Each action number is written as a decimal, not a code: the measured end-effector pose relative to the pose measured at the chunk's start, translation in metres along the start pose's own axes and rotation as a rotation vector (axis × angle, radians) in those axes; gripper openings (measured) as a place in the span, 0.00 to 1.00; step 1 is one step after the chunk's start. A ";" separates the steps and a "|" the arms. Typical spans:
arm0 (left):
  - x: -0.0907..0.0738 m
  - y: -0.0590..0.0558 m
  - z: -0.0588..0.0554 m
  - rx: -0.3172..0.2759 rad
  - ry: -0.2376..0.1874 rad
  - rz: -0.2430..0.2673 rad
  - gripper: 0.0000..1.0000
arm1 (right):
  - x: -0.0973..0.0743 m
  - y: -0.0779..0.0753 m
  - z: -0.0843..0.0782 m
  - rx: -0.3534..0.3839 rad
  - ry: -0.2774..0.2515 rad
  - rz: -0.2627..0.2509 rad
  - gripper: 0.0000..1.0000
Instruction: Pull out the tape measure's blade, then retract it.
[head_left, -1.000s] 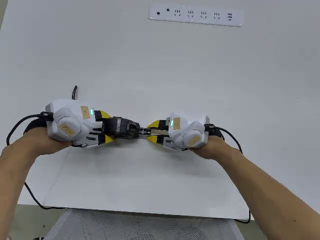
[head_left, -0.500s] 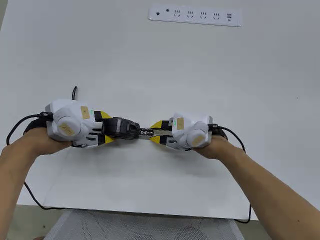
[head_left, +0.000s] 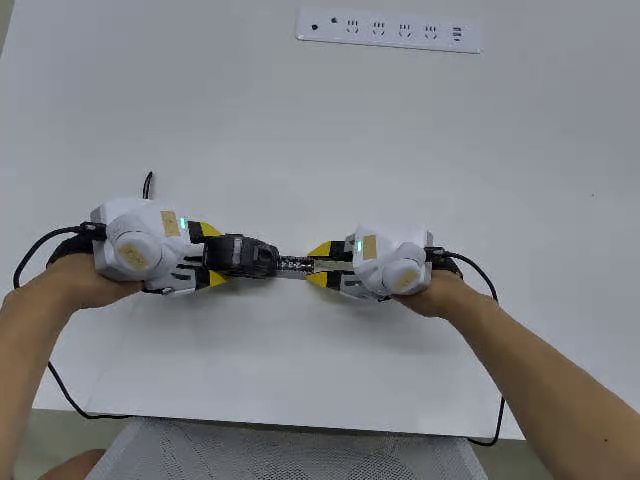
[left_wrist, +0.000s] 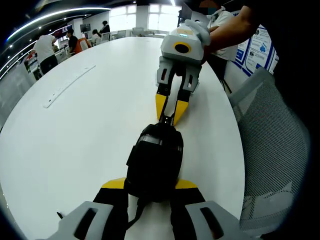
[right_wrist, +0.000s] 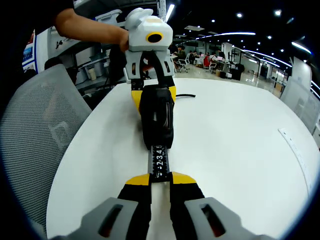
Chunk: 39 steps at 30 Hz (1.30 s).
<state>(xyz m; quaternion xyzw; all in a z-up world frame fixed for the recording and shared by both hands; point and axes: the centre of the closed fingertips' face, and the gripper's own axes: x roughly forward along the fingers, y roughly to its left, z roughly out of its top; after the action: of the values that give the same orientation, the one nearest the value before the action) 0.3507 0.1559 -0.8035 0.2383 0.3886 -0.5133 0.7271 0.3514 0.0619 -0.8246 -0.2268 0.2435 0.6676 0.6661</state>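
Observation:
A black tape measure (head_left: 242, 256) lies low over the white table between both grippers. My left gripper (head_left: 211, 255) is shut on its case (left_wrist: 154, 162), yellow fingertips (left_wrist: 114, 183) on either side. A short length of blade (head_left: 293, 265) with black numbers (right_wrist: 158, 161) runs out of the case (right_wrist: 156, 116) to the right. My right gripper (head_left: 318, 265) is shut on the blade's end (right_wrist: 159, 175). In the left gripper view the right gripper (left_wrist: 169, 117) faces me, just past the case.
A white power strip (head_left: 388, 29) lies at the table's far edge, also visible as a long strip (left_wrist: 68, 86) in the left gripper view. A mesh chair (head_left: 280, 455) stands at the near edge. Black cables (head_left: 60, 385) trail from both grippers. People are in the background.
My right gripper has moved right, away from the case, drawing more of the blade out. The left gripper and case have stayed in place.

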 end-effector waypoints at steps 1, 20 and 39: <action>0.000 0.000 0.000 -0.001 0.000 0.000 0.29 | 0.000 0.000 -0.001 0.002 -0.001 0.000 0.11; -0.001 -0.001 0.001 -0.014 -0.003 0.003 0.29 | -0.014 -0.002 -0.012 -0.014 0.008 0.007 0.11; 0.000 0.000 0.001 -0.028 -0.006 0.001 0.30 | -0.028 -0.005 -0.024 -0.015 0.028 0.007 0.11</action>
<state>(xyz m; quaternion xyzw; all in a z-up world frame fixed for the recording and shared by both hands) 0.3505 0.1550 -0.8031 0.2267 0.3933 -0.5082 0.7319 0.3559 0.0247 -0.8261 -0.2401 0.2486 0.6684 0.6586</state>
